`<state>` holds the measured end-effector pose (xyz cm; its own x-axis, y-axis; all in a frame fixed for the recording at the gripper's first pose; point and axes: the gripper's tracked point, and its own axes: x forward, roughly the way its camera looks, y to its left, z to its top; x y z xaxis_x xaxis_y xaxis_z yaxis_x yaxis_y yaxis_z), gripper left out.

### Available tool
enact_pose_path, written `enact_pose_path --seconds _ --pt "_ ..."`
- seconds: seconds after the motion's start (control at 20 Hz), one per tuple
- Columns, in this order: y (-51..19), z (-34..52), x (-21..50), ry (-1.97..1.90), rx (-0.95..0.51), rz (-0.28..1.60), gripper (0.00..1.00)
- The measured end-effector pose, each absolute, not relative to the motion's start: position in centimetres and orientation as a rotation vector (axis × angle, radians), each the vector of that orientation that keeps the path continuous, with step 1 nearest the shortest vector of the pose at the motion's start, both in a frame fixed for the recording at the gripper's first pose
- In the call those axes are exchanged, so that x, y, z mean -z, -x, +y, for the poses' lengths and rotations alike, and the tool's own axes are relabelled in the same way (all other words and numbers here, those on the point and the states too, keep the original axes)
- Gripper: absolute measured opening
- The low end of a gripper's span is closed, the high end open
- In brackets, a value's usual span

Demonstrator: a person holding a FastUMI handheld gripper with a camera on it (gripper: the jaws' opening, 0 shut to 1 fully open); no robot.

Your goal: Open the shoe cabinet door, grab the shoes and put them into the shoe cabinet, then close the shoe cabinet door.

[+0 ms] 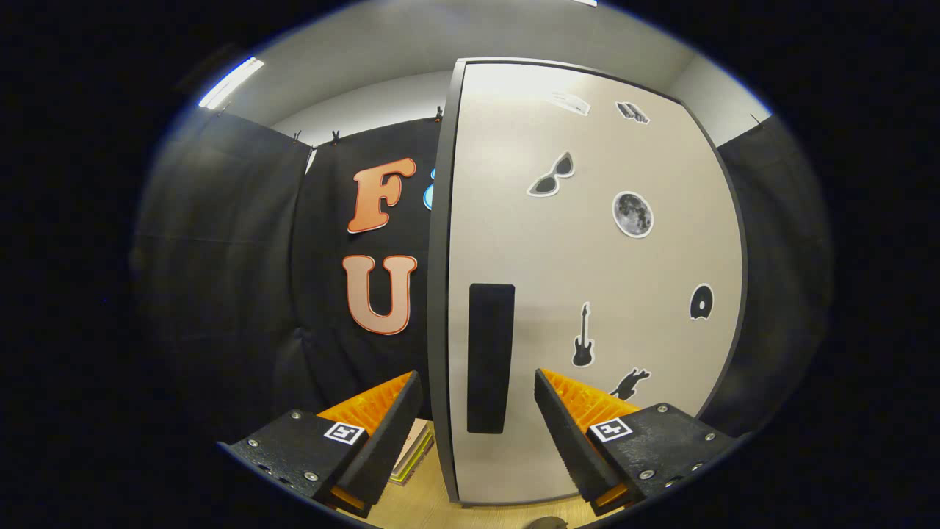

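The shoe cabinet door is a tall pale panel with a dark frame, standing right ahead of me and covered with small stickers. A black vertical handle strip runs near its left edge. My gripper is open, its two fingers straddling the door's left edge and the handle strip. The left finger is beside the door's dark edge; the right finger is in front of the door face. Neither finger presses on the door.
Black cloth walls stand to the left and right of the cabinet. A light wooden floor lies below the fingers. Something flat and layered rests on the floor just left of the door's bottom edge.
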<state>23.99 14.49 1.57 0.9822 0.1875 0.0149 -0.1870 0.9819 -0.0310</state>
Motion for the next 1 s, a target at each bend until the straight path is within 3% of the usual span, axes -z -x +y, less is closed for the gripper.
enact_pose_path --seconds 0.25,0.45,0.6,1.0 --pt "-26.5 14.6 -1.2 -0.002 -0.174 -0.004 0.91" --pt "-27.2 13.8 -1.4 -0.027 -0.146 -0.017 0.64" --pt "-26.9 14.6 -1.2 -0.056 -0.186 0.011 0.38" --pt "-25.2 13.9 -1.1 -0.042 -0.177 0.035 0.33"
